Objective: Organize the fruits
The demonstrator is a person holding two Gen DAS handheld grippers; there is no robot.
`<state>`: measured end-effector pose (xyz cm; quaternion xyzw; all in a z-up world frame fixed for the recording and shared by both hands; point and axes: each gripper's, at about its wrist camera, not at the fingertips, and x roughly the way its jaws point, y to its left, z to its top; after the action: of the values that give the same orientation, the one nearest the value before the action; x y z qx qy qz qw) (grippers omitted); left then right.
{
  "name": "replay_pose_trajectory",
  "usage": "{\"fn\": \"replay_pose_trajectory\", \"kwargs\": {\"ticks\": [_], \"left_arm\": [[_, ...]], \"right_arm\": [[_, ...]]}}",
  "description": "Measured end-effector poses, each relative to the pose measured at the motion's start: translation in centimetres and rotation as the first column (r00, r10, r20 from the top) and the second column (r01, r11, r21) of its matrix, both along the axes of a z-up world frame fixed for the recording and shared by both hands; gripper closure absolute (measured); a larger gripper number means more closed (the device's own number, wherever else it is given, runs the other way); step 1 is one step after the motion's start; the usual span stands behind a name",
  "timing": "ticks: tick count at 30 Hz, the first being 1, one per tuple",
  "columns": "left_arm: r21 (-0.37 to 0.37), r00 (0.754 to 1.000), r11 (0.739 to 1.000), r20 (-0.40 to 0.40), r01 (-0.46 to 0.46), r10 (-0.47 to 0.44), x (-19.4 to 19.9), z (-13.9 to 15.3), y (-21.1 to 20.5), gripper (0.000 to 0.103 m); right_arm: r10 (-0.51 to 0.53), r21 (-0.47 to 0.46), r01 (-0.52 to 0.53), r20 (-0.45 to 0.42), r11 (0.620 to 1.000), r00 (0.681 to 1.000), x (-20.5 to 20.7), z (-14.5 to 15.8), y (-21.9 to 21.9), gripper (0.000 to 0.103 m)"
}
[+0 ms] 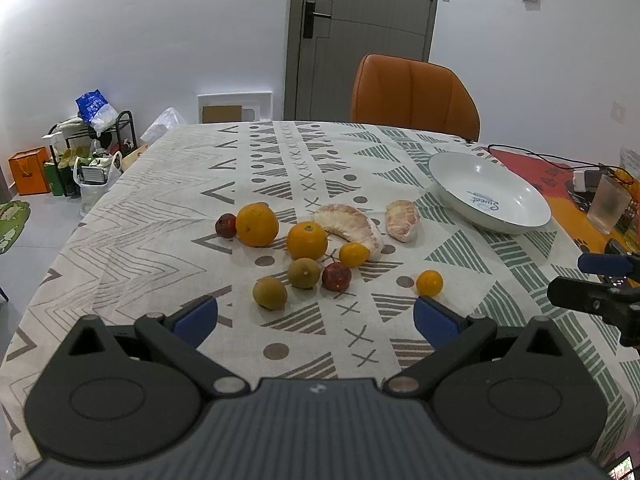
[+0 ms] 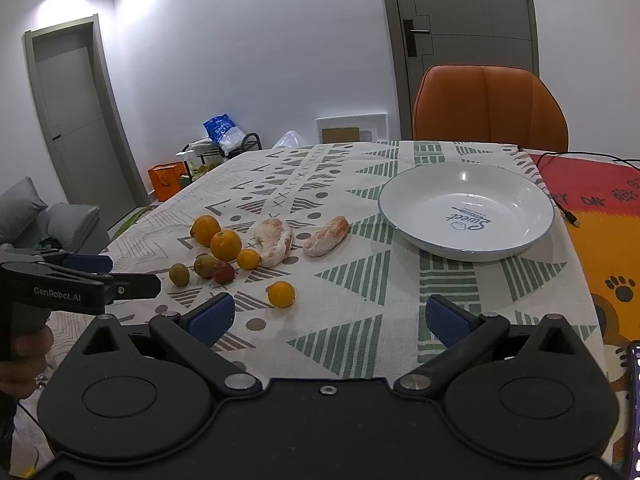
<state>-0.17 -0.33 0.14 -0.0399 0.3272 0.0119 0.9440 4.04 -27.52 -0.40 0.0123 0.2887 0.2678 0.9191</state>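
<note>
left claw [image 1: 316, 316]: we see both blue pads spread wide, nothing between them, hovering over the counter [image 1: 160, 216].
right claw [image 2: 330, 318]: also wide open, empty, hovering.
fruit cluster: two oranges, two kiwis, two small red fruits, a small citrus and two peeled pomelo pieces, bunched mid-counter; all loose on the cloth.
lone mandarin [image 1: 429, 282]: sits apart from the cluster, nearest the claws.
bowl [image 2: 416, 184]: white, empty, far right of the fruit, well apart from it.
key relation: we read the lone mandarin [image 2: 281, 294] as just ahead and left of the right claw's left pad; for the left claw it lies just beyond the right pad. The near kiwi [image 1: 270, 293] is ahead, slightly left of the left claw's centre.
nearer arm: right for the bowl; either reaches the mandarin.
long axis: mandarin is round, so no preferred approach; long pomelo piece [image 1: 352, 230] curves diagonally.
progress: we judge nothing is sorted yet.
</note>
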Motion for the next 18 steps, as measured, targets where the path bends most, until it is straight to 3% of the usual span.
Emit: {"fn": "replay_pose_trajectory", "kwargs": {"ticks": [18], "left_arm": [[0.008, 1.000, 1.000, 0.008, -0.006, 0.006, -0.23, 0.36, 0.21, 0.000]], "right_arm": [[0.002, 0.001, -0.002, 0.005, 1.000, 1.000, 0.00, 0.14, 0.03, 0.000]]}}
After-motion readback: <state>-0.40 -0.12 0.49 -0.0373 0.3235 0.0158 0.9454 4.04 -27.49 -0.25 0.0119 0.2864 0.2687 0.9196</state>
